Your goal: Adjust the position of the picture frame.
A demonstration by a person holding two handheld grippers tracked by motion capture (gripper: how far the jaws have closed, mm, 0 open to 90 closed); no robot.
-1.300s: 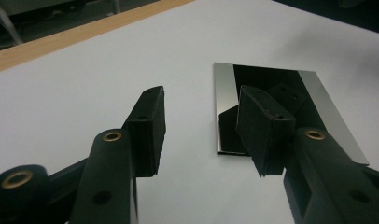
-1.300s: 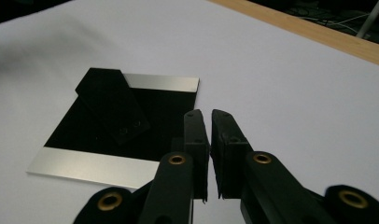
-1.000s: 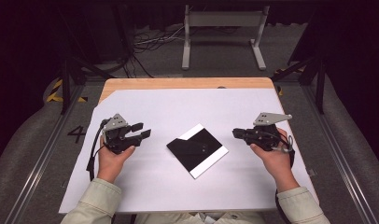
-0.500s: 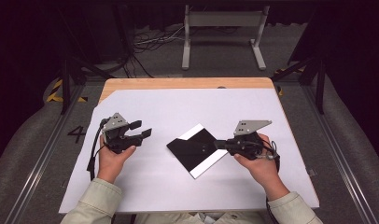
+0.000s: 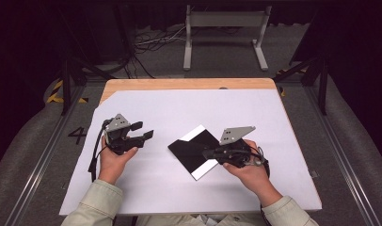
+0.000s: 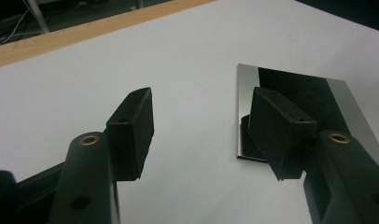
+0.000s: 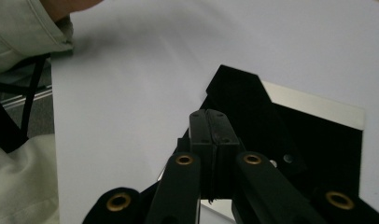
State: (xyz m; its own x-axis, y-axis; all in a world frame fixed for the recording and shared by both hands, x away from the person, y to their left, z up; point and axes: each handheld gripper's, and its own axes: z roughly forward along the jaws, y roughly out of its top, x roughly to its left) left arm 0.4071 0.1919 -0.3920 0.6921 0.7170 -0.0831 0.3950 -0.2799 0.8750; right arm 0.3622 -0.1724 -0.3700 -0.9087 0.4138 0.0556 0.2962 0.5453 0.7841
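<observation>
A square mirror-like plate, dark with pale strips along two edges, lies flat in the middle of the white sheet. My right gripper is shut, and its joined tips sit low over the plate near its right edge with nothing between them. To the plate's left my left gripper is held off the sheet and stands open. Its jaws have just been opening, and nothing is between them. In the left gripper view the plate lies beyond the right jaw.
The white sheet covers most of a wooden table, whose bare far edge shows. A metal stand and cables lie on the floor behind. The person's pale sleeve crosses the right gripper view's top left.
My right gripper has moved left from the sheet's right side to the plate's right edge. The left hand has kept its place.
</observation>
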